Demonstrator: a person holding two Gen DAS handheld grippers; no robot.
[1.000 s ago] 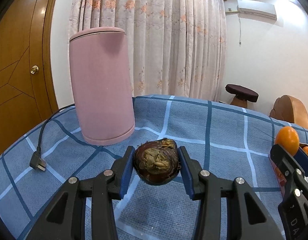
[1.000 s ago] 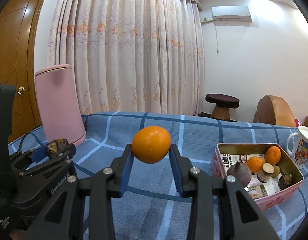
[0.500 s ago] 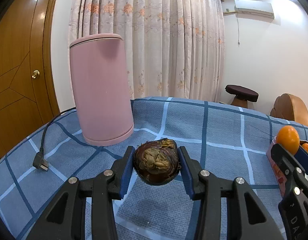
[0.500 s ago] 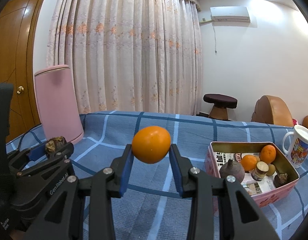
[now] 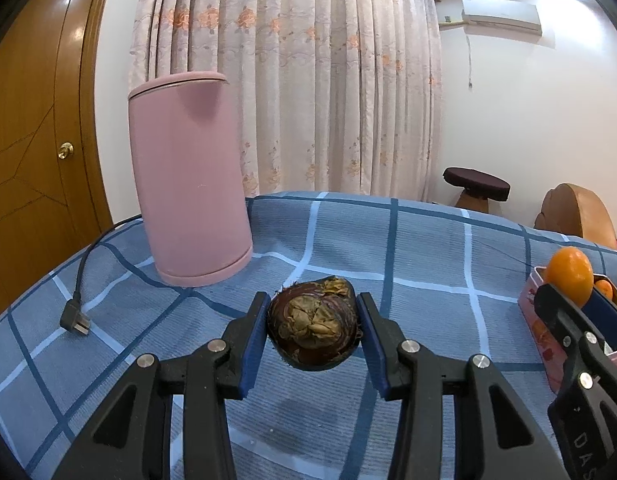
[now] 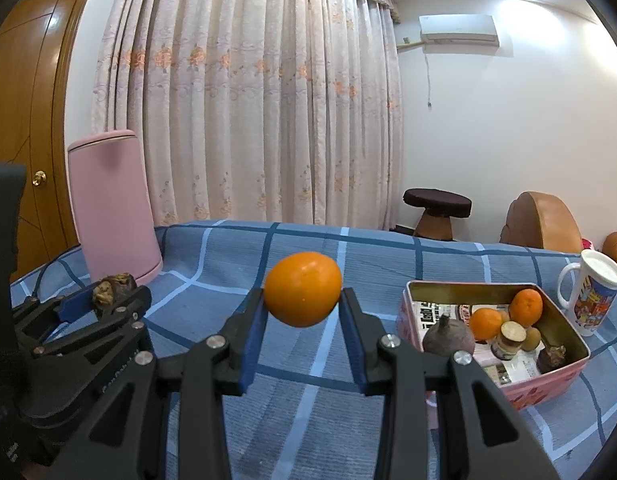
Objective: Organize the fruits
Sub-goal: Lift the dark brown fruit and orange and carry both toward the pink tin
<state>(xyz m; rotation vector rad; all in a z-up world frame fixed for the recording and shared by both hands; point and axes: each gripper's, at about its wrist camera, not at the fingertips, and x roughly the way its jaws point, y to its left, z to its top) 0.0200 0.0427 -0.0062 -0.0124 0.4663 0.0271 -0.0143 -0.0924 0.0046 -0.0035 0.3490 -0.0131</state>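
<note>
1. Above the blue checked tablecloth [image 5: 408, 240], my left claw [image 5: 312, 330] is clamped on a dark brown, rough-skinned round fruit [image 5: 312, 330], lifted clear of the cloth.
2. My right claw [image 6: 302, 312] is clamped on a smooth round orange [image 6: 302, 289], also held in the air.
3. In the right wrist view the pink rectangular tin [image 6: 564, 374] sits at about four o'clock from the orange, already holding two small oranges [image 6: 485, 323], a dark reddish bulb-shaped fruit [image 6: 448, 338] and a few smaller pieces.
4. The tall pink cylindrical container [image 5: 190, 184] stands at eleven o'clock from the brown fruit, with a black power plug [image 5: 74, 322] lying at nine o'clock.
5. Risks, as I judge them: the orange is pinched near its lower half on a curved skin, so a jolt could squirt it out and send it rolling off the cloth.
6. The two claws sit near each other; carrying both to the tin at once could knock them together.
7. The tin is fairly full, so a careless drop could bounce a fruit out.
</note>
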